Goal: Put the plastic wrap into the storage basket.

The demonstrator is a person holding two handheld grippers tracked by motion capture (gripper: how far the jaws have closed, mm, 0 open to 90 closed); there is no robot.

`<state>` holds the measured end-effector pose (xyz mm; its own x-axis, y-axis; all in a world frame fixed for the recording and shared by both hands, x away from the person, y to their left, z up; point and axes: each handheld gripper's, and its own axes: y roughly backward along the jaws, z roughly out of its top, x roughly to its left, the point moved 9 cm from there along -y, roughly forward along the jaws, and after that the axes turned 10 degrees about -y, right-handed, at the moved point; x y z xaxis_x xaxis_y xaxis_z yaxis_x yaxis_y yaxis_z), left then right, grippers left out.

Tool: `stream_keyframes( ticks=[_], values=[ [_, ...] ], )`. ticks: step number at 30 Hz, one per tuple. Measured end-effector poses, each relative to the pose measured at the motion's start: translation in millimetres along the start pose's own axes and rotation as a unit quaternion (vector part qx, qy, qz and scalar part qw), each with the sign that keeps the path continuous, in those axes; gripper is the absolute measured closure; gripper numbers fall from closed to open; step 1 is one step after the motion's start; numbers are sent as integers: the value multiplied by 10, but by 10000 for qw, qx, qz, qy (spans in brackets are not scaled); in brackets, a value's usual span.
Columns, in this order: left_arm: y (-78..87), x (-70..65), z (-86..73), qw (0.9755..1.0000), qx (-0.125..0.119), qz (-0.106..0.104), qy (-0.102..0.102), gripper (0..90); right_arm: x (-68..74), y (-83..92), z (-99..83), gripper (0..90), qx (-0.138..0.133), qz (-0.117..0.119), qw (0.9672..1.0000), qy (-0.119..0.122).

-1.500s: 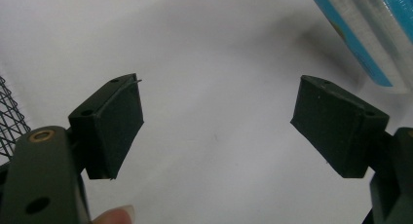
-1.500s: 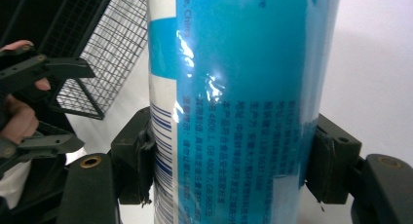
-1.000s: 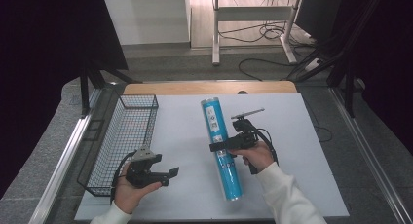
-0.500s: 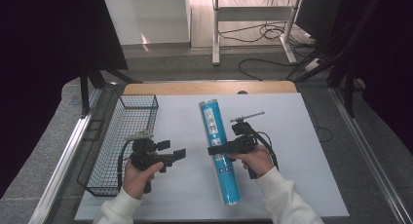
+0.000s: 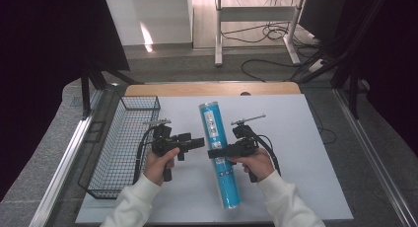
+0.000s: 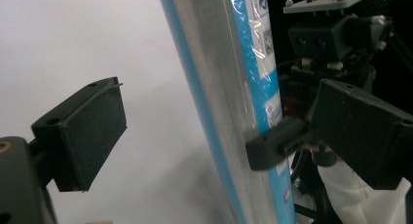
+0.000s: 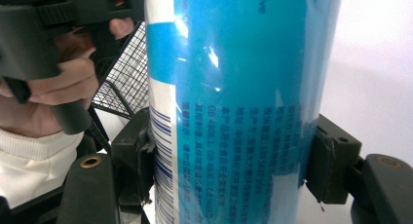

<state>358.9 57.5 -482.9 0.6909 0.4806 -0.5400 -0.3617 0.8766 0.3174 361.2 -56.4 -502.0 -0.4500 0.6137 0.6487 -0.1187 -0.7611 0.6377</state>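
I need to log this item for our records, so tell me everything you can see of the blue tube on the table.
The blue tube is a long cylinder lying flat on the white table, running away from the person. It has a glossy film wrap, a white label panel with print, barcode stripes and a pale cap at its far end. The right tongs clamp it near mid-length, pads pressed on both sides. The left tongs, open, sit just beside it.

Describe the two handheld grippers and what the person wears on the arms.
Both the left gripper and the right gripper are black, pistol-shaped tools with blocky rectangular jaws. Each carries a grey plate on top and trails a black cable. The person's forearms are covered by white sleeves with ribbed cuffs.
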Motion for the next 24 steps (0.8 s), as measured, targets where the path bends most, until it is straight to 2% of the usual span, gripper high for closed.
stream_keyframes(
  ticks=[2,5,8,12,18,24],
  values=[
    [-49,13,20,9999,-39,-64,69,65,2,-6,11,321,-47,17,10000,29],
    [-114,14,42,9994,-75,-273,176,69,13,-8,17,321,-70,63,10000,10],
    [-175,1,71,9982,-128,-487,326,82,34,-20,25,321,-86,151,9998,-31],
    [-241,-12,102,9968,-113,-659,437,105,60,-47,38,321,-91,158,9998,-23],
    [-320,-3,106,9954,-49,-788,538,135,117,-83,62,320,-101,263,9996,-51],
    [-349,14,106,9947,-53,-816,616,236,171,-128,83,320,-105,300,9995,1]
  ],
)
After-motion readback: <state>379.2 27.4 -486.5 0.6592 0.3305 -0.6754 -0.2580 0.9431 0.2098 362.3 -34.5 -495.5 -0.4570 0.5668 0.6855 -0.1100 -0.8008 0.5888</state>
